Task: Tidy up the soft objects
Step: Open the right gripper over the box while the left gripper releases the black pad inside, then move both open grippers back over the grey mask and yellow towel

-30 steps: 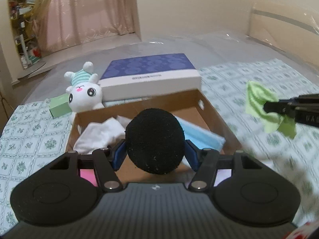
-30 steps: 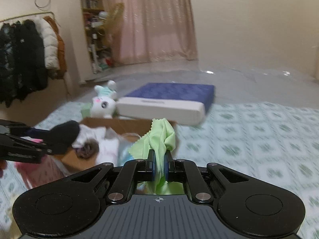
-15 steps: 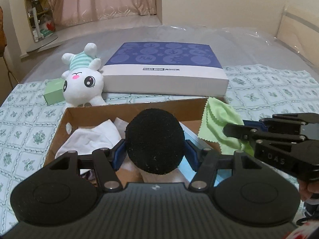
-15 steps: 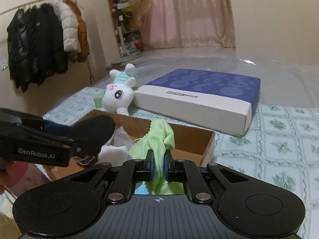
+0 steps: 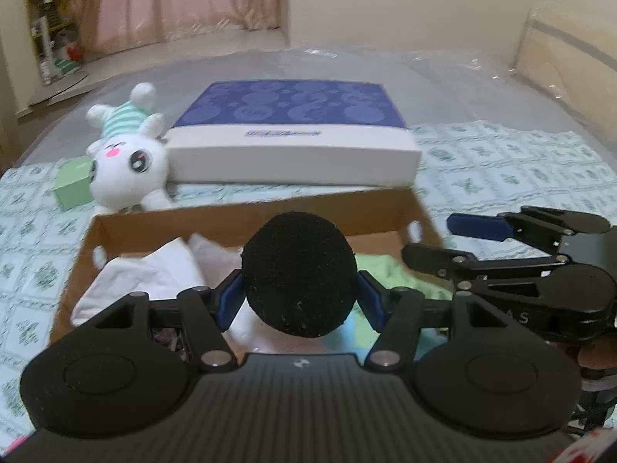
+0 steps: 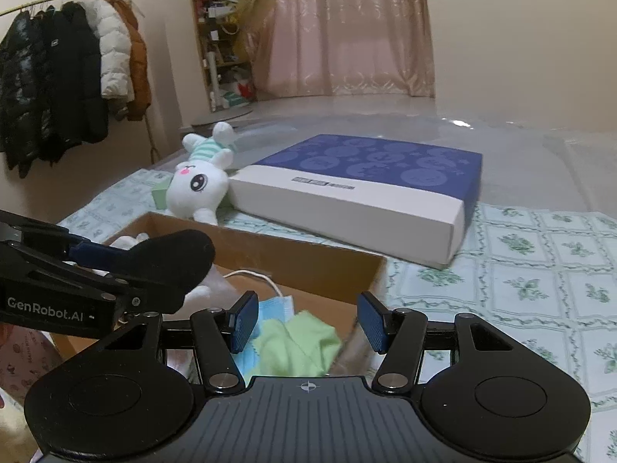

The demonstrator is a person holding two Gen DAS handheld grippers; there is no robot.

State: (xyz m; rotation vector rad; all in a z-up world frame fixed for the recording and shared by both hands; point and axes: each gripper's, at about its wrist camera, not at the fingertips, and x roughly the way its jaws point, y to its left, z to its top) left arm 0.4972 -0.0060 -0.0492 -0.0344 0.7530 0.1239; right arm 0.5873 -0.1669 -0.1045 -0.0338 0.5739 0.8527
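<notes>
The right tongs (image 6: 306,322) have just spread apart — the green cloth (image 6: 299,347) lies loose below them, inside the cardboard box (image 6: 308,266) on a blue mask (image 6: 275,306). The left tongs (image 5: 299,299) pinch a black sponge (image 5: 299,274) above the box. Beyond the box lie a plush rabbit (image 6: 196,183) and a blue-and-white carton (image 6: 366,189).

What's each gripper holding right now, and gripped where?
Left gripper pinches the black round sponge by its opposite side edges. Right gripper holds nothing; it just opened, green cloth lying in the cardboard box.
</notes>
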